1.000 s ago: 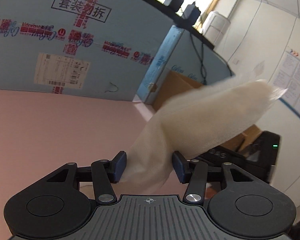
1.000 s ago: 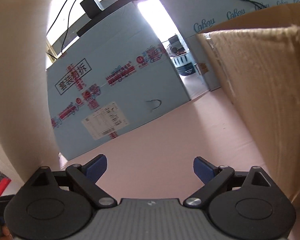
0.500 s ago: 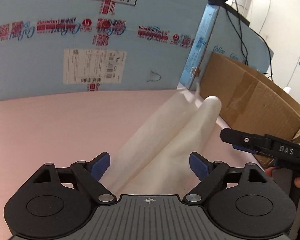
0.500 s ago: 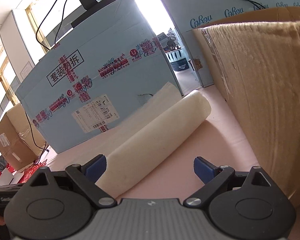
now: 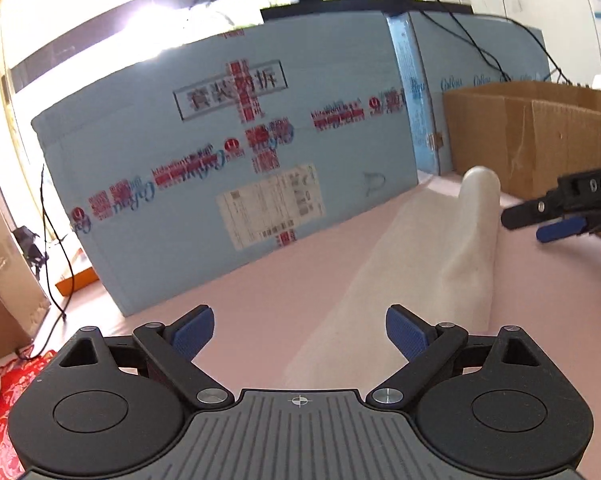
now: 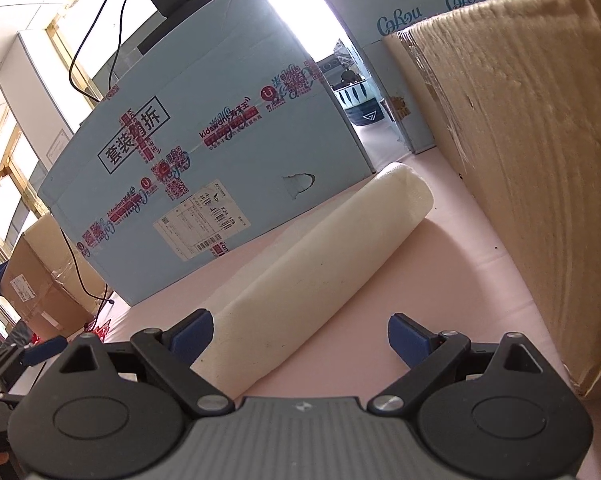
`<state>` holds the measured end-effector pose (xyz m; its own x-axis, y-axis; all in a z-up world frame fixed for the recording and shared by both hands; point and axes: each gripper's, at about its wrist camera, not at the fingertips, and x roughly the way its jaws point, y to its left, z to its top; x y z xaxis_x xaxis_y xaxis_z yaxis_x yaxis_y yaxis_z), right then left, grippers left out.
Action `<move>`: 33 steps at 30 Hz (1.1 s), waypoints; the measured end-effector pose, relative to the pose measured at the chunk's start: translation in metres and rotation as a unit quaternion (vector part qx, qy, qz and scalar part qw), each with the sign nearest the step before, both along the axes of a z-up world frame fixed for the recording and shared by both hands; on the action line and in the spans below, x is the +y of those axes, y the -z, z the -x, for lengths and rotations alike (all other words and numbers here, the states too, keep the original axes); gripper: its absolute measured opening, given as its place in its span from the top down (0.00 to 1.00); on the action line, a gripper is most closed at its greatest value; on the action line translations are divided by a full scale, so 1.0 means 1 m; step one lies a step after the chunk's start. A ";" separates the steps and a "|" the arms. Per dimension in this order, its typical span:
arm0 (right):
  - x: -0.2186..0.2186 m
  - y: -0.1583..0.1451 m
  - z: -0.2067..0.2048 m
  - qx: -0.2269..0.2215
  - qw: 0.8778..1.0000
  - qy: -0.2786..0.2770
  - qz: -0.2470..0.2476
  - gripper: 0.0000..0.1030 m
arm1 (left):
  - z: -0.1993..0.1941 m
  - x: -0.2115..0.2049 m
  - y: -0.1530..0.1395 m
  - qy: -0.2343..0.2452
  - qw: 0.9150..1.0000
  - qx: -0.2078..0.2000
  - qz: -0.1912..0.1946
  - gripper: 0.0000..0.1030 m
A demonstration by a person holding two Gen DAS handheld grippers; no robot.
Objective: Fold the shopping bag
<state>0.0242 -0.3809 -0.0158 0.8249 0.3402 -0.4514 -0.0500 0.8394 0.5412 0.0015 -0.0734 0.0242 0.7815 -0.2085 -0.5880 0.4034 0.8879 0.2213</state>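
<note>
Left gripper (image 5: 299, 330): black linkage arms, silver pivot screws, blue ribbed pads (image 5: 405, 332), grey ridged body with crosshair mark at 6 o'clock, round black discs either side. Right gripper (image 6: 300, 332): same build; from the left wrist view at 3 o'clock, white "DAS" lettering, bit of skin behind.

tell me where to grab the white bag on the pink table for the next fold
Probably the near end of the shopping bag, with the right tool coming in low along its length. That end lies between its open jaws, and the rounded fold stands above the pink table.

Cream bag (image 6: 316, 268), seemingly pink table (image 6: 440, 280)
</note>
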 end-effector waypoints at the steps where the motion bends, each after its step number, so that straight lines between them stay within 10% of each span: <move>1: 0.000 -0.001 0.001 -0.003 1.000 0.002 0.002 0.07 | 0.007 -0.005 0.004 0.057 0.998 0.034 0.024 0.08; 6: 0.000 -0.013 0.012 -0.036 0.999 0.017 0.015 0.07 | 0.051 -0.018 0.003 0.226 0.967 0.075 0.095 0.08; 11: 0.005 -0.018 0.020 -0.058 0.998 0.012 0.032 0.06 | 0.050 0.021 -0.016 0.094 0.984 -0.011 0.151 0.08; 14: 0.009 -0.019 0.021 -0.062 0.998 0.000 0.033 0.06 | 0.024 0.053 -0.004 -0.052 0.991 -0.028 0.119 0.09; 19: 0.014 -0.021 0.023 -0.067 0.997 -0.004 0.042 0.06 | -0.010 0.058 0.024 -0.058 0.992 0.026 0.107 0.10; 33: 0.026 -0.042 0.039 -0.109 0.991 -0.044 0.061 0.07 | -0.010 0.021 0.033 0.068 0.993 0.028 0.090 0.82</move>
<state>-0.0149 -0.3546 0.0259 0.8764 0.3695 -0.3088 -0.2307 0.8851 0.4043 0.0118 -0.0523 -0.0087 0.7056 -0.4163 -0.5735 0.5302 0.8470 0.0375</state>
